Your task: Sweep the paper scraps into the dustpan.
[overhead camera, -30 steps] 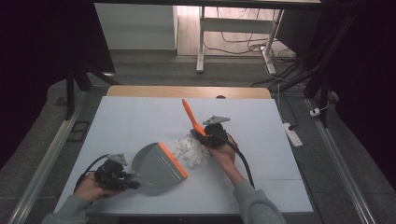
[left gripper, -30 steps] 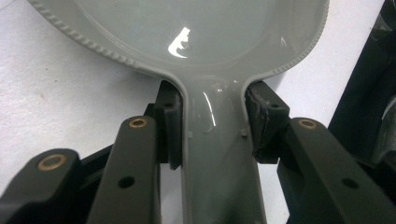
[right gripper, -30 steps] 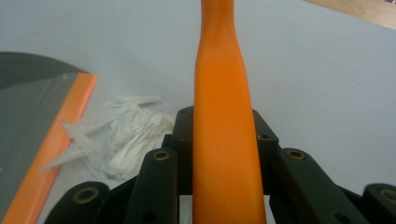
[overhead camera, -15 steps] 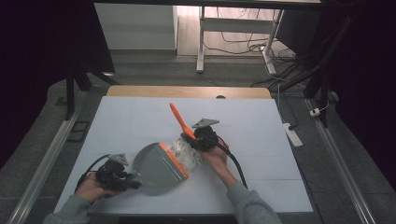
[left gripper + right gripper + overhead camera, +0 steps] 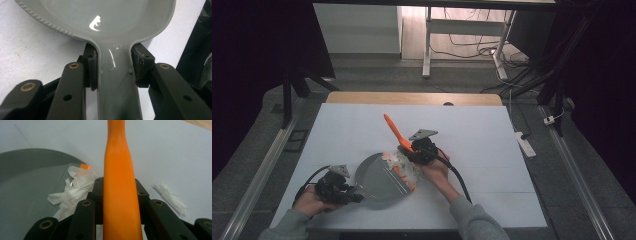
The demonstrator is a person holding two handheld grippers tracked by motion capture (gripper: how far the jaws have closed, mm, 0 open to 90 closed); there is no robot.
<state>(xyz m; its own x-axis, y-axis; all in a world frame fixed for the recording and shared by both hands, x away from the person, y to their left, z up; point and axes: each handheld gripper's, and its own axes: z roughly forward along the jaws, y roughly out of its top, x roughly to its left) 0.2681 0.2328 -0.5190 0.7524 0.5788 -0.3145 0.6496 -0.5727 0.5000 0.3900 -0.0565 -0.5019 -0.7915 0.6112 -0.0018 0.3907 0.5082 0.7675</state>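
A grey dustpan (image 5: 377, 179) lies flat on the white table (image 5: 482, 135), and my left gripper (image 5: 354, 192) is shut on its handle (image 5: 115, 77) at the near left. The pads (image 5: 91, 67) press on both sides of the handle. My right gripper (image 5: 414, 150) is shut on the orange brush handle (image 5: 393, 130), which slants up and to the far left. The brush head sits at the pan's orange lip among white paper scraps (image 5: 404, 165). In the right gripper view the handle (image 5: 118, 182) runs between the jaws, with scraps (image 5: 75, 187) on the pan (image 5: 25, 185).
One stray paper scrap (image 5: 170, 197) lies on the table just right of the brush. A black cable (image 5: 459, 180) trails from the right gripper toward the near edge. The table's far edge is a wooden strip (image 5: 412, 98). A white power strip (image 5: 525, 145) lies beyond the right edge.
My right gripper has moved left with the brush, pushing the paper scraps over the lip onto the dustpan. The left gripper and the pan have stayed in place.
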